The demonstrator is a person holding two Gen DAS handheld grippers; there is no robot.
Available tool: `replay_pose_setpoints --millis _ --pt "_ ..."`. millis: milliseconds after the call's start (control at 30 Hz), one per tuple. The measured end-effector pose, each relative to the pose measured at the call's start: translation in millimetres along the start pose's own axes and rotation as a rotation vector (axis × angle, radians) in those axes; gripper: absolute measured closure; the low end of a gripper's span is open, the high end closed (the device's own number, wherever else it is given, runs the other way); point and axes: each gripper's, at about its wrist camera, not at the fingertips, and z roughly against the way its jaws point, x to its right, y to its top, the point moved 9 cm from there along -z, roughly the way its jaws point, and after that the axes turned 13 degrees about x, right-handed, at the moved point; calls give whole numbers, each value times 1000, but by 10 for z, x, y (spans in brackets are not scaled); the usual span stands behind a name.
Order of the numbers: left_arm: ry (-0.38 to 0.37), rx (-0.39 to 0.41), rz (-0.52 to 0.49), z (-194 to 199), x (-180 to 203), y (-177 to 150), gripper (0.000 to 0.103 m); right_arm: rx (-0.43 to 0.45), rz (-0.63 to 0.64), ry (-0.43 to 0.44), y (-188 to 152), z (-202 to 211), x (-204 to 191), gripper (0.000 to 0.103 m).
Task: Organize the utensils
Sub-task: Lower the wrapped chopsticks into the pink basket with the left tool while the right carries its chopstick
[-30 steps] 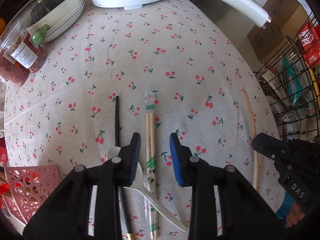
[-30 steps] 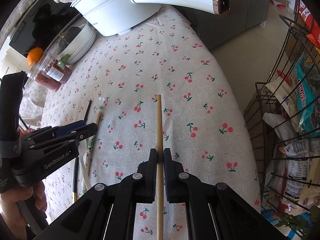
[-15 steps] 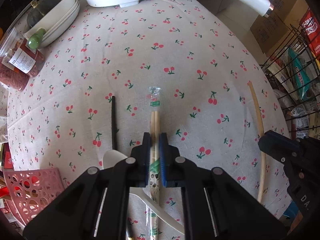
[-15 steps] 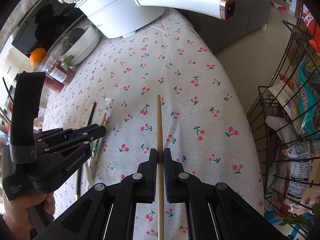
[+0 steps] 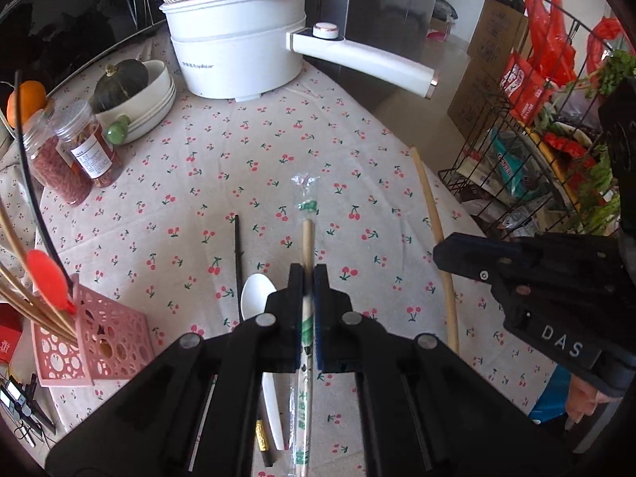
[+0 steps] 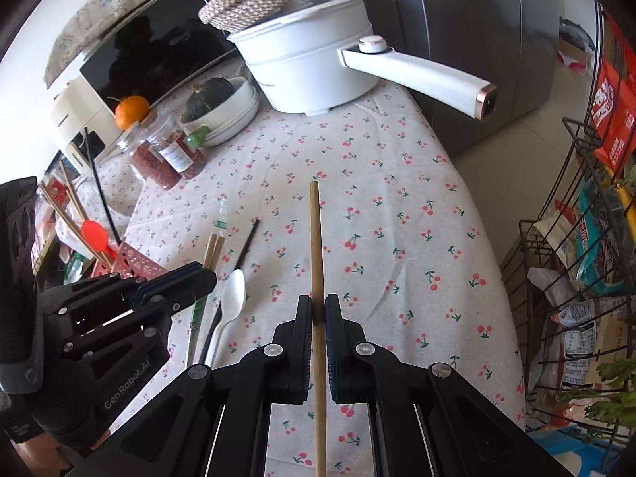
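Left wrist view
Surface: cherry-print tablecloth, a wire rack of snack packets off its right edge.
Containers: pink perforated holder at left with wooden sticks and a red spoon poking out; white electric pot; stacked bowls holding a dark squash; two spice jars.
Left gripper: clamped tight on the wrapped chopsticks.
Loose stuff: white spoon and black chopstick lying just left of it.

Right wrist view
Room: fridge behind the pot, tiled floor to the right.
Right gripper: pinched narrow around the long wooden chopstick, which points toward the pot.
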Motion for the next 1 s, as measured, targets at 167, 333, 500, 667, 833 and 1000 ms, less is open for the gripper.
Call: replay_pose_setpoints --millis 167,333,500,667,833,1000 --pt "-37 81 12 315 -12 35 97 32 36 31 1 149 -194 97" --pt "-70 149 30 641 -62 22 97 40 9 33 26 183 -127 97" --pt "-92 225 85 868 -231 -64 97 -3 -34 6 8 25 59 97" --pt "-75 259 135 888 -467 -149 98 -17 -58 -33 31 -136 140 97" --pt "-75 416 170 1270 -655 95 97 92 -6 43 235 93 -232 97" --pt "-21 615 185 1701 -935 315 97 218 69 112 423 376 -648 97"
